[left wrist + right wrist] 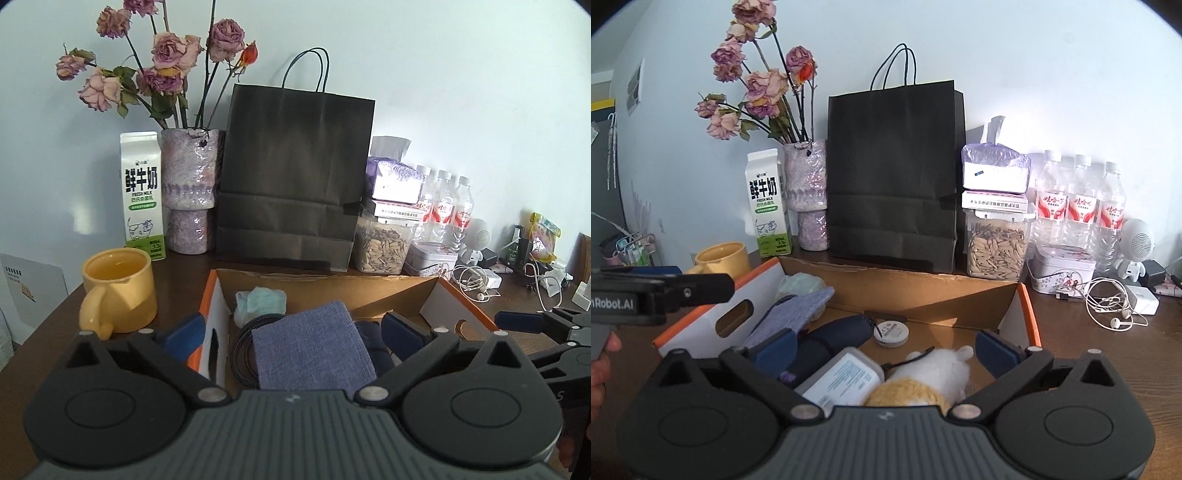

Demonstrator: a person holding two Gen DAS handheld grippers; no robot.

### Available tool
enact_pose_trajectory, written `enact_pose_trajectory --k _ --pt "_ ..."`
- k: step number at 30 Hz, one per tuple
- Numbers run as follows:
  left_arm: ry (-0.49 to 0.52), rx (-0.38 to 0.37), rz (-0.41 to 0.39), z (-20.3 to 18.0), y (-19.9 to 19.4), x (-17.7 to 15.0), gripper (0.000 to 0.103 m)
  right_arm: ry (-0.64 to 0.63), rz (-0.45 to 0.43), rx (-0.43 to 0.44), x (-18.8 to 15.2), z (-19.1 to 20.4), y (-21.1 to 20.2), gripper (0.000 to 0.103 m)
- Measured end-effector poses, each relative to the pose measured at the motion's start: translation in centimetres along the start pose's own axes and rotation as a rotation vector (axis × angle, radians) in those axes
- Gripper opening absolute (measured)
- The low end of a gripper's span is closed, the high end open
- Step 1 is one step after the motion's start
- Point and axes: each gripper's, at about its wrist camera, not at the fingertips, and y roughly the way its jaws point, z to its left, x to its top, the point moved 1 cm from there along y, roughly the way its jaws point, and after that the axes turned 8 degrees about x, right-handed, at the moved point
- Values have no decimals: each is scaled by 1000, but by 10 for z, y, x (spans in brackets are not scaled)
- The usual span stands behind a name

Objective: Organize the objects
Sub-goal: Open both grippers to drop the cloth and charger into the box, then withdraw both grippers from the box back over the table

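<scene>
Milk carton point(143, 195): "鲜牛奶", "FRESH MILK", "3.3" near base. Left gripper point(670, 275) body in right wrist view: "nRobot.AI", start cut off. Water bottles point(1080, 210): red labels, probably "娃哈哈". White box point(995, 201) print too blurred.

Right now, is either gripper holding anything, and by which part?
Nothing is held. The left gripper and the right gripper are both open above the cardboard box.

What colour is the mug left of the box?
Yellow. The mug shows best in the left wrist view, beside the cardboard box.
</scene>
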Motion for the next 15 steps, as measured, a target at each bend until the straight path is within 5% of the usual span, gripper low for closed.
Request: enact_pose_trajectory --k 15 --pt "29 27 154 16 -37 -61 103 -4 108 -42 -64 13 -58 101"
